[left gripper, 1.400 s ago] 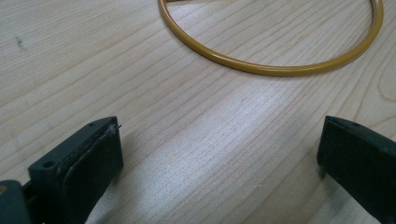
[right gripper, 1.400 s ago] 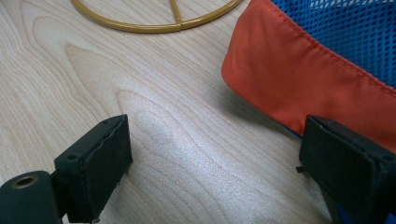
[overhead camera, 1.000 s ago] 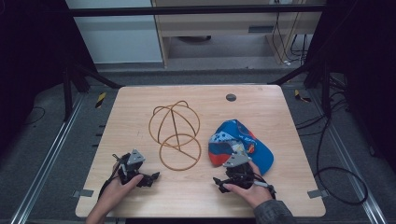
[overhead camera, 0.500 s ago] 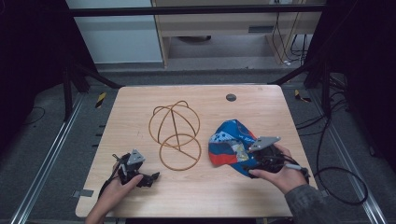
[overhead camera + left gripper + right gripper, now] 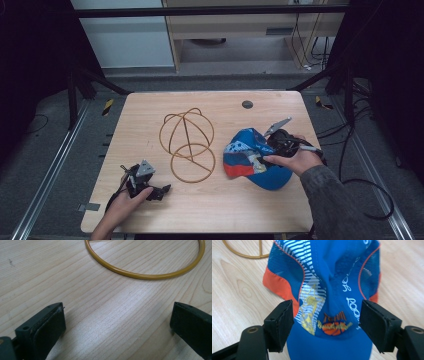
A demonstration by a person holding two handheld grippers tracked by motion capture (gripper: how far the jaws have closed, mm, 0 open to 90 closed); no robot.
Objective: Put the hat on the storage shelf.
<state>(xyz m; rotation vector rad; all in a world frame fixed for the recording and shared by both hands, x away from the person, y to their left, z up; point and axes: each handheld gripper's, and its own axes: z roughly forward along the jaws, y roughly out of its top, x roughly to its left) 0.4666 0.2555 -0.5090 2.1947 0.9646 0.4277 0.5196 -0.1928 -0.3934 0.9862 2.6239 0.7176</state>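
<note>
Here the blue mesh cap with orange trim and a printed front lies crumpled at four o'clock on the pale wooden table, beside the golden wire dome stand. The right gripper has just been closing its jaws, which straddle the cap's front without pressing it. At seven o'clock the left gripper rests with jaws wide over bare wood.

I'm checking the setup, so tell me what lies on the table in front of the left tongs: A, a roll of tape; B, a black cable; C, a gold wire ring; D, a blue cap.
C: in the left gripper view the open left tongs rest low over bare wood of the table, and the curved gold wire ring lies just ahead of them.
</note>
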